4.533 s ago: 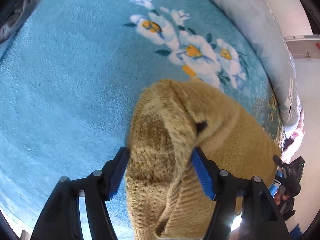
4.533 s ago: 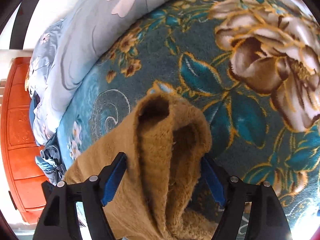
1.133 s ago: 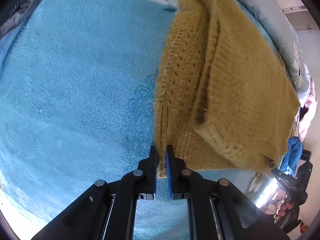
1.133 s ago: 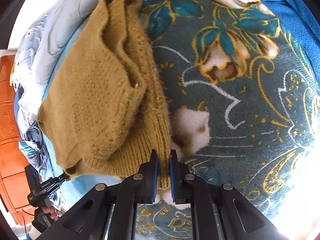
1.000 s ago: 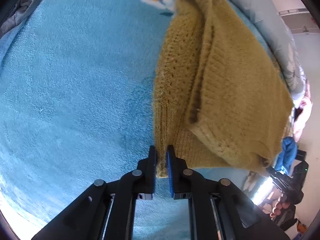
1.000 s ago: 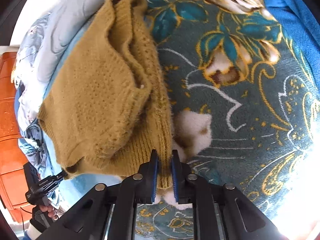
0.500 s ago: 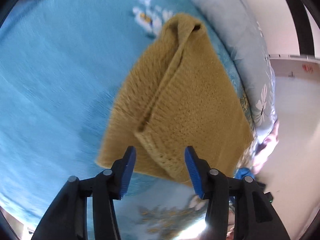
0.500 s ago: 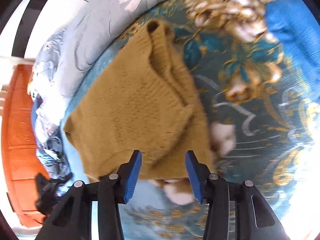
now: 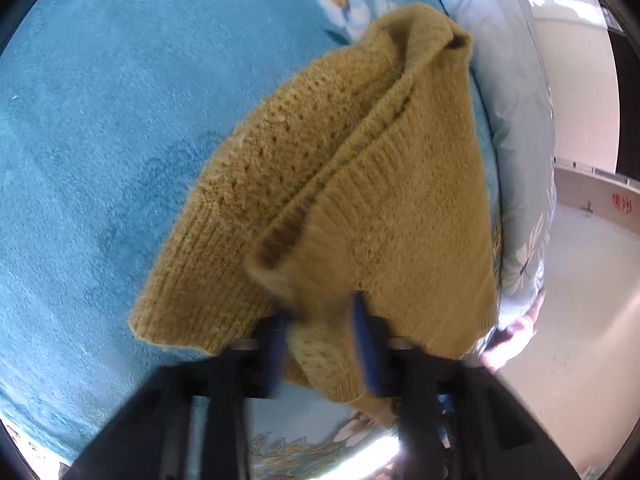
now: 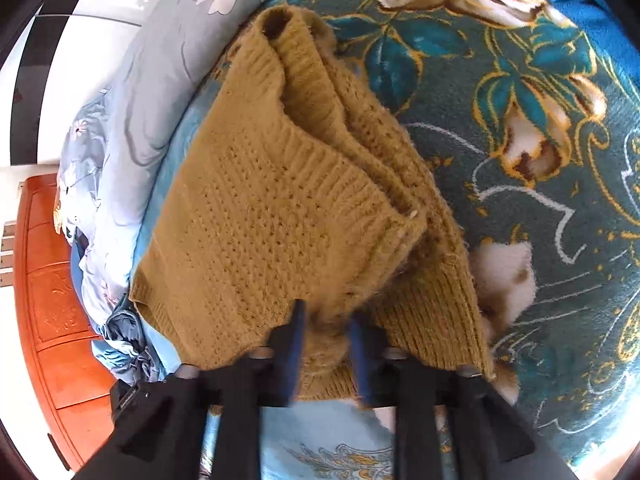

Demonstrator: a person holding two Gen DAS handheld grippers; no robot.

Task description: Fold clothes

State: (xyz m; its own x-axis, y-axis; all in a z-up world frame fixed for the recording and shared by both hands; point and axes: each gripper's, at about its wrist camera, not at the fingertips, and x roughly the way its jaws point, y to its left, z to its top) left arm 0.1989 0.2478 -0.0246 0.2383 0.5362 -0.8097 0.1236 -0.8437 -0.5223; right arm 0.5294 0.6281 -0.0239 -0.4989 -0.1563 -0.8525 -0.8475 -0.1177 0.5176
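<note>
A mustard knit sweater (image 9: 360,184) lies folded on the bed, its layered hem edges toward me. My left gripper (image 9: 320,344) straddles the near fold. Its blue pads (image 9: 278,344) are blurred and still well apart, with knit between them. In the right wrist view the same sweater (image 10: 272,216) fills the middle. My right gripper (image 10: 326,348) has its pads (image 10: 296,340) drawn close on a bunch of the near edge, which looks pinched between them.
The plush blue blanket (image 9: 100,160) turns to a teal floral pattern (image 10: 520,160) on the right. A grey-blue flowered quilt (image 10: 132,92) borders the sweater's far side. An orange wooden panel (image 10: 52,300) stands at the left. A person's hand (image 9: 516,332) shows beyond the bed.
Half a second ago both grippers stood wide open just short of the sweater. They have since moved onto its near edge, and both sets of fingers have narrowed around the knit, the right more than the left.
</note>
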